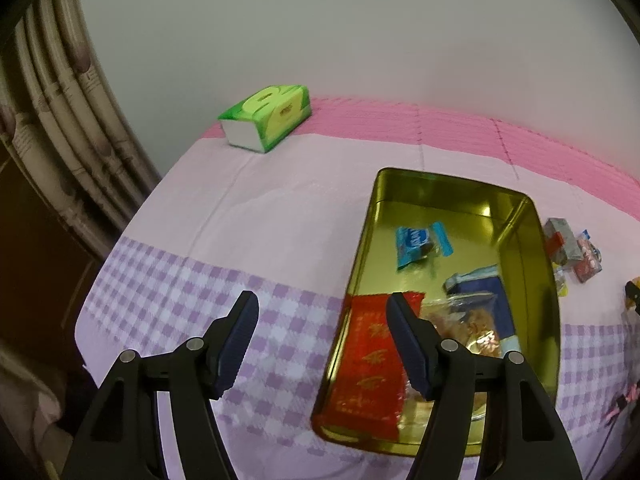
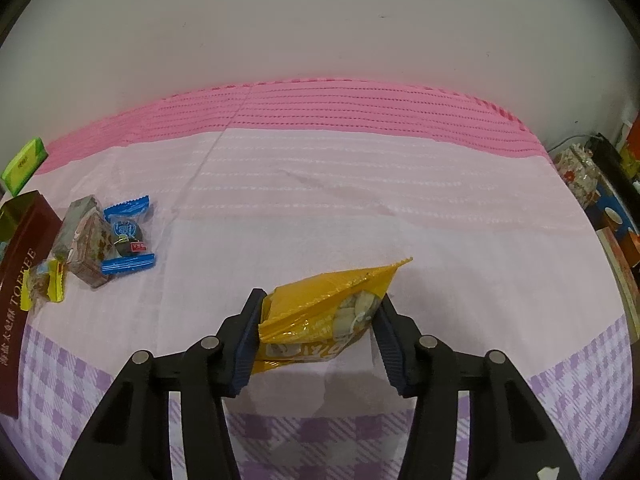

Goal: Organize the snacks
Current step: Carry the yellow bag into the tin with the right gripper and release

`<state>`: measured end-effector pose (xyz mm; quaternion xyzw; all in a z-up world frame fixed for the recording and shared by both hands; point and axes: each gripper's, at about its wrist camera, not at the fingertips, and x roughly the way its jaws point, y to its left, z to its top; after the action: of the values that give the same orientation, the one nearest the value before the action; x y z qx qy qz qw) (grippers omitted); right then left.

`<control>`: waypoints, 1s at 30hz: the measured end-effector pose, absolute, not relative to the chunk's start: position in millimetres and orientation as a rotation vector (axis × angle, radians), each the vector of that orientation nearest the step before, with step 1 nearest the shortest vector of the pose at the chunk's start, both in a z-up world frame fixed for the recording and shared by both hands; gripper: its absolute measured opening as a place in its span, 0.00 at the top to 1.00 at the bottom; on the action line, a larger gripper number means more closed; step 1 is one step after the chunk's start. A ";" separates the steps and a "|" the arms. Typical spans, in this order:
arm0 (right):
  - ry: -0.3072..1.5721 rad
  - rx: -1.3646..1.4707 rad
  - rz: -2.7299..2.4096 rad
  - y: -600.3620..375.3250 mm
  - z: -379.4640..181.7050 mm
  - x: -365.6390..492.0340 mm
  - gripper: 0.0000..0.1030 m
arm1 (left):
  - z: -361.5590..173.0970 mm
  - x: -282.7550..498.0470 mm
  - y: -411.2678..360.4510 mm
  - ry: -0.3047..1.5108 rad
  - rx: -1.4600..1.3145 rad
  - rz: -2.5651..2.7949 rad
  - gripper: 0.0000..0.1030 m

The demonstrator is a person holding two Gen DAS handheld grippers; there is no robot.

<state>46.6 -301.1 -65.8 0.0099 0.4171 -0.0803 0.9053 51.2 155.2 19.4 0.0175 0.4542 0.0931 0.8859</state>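
1. The desk (image 2: pixel 360 184) wears a cloth in three bands: bright pink along the far edge by the wall, pale pink across the middle, lilac-and-white check nearest the cameras.
2. A plain pale wall (image 1: pixel 360 32) rises straight behind the far edge. In the left wrist view, ribbed curtain folds (image 1: pixel 68 112) hang at about 9 o'clock.
3. A green tissue pack (image 1: pixel 266 116) lies at the far left corner of the cloth, around 11 o'clock in the left wrist view.
4. The gold tin (image 1: pixel 366 240) sits open on the cloth at 3 to 5 o'clock in that view. Inside it lie a red packet (image 1: pixel 368 364), a blue wrapped sweet (image 1: pixel 420 242) and a clear bag of snacks (image 1: pixel 476 320).
5. The left claw (image 1: pixel 322 316) stands wide with nothing between its pads, over the check band at the tin's left edge.
6. The right claw (image 2: pixel 320 312) is closed on a yellow snack bag (image 2: pixel 332 312), both pads pressing its sides, over the pale band.
7. At 9 o'clock in the right wrist view, small wrapped sweets (image 2: pixel 100 236) lie loose beside the tin's maroon outer wall.
8. Boxes and clutter (image 2: pixel 600 200) crowd the right edge at 3 o'clock.
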 end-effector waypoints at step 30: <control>0.778 -0.020 0.163 -136.9 0.8 54.4 0.54 | 28.1 47.4 191.3 0.922 -0.111 0.273 0.28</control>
<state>54.4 -136.9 0.8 -0.0096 0.3787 0.0795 0.9220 47.4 191.3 28.1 -0.0533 0.4432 0.1310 0.8852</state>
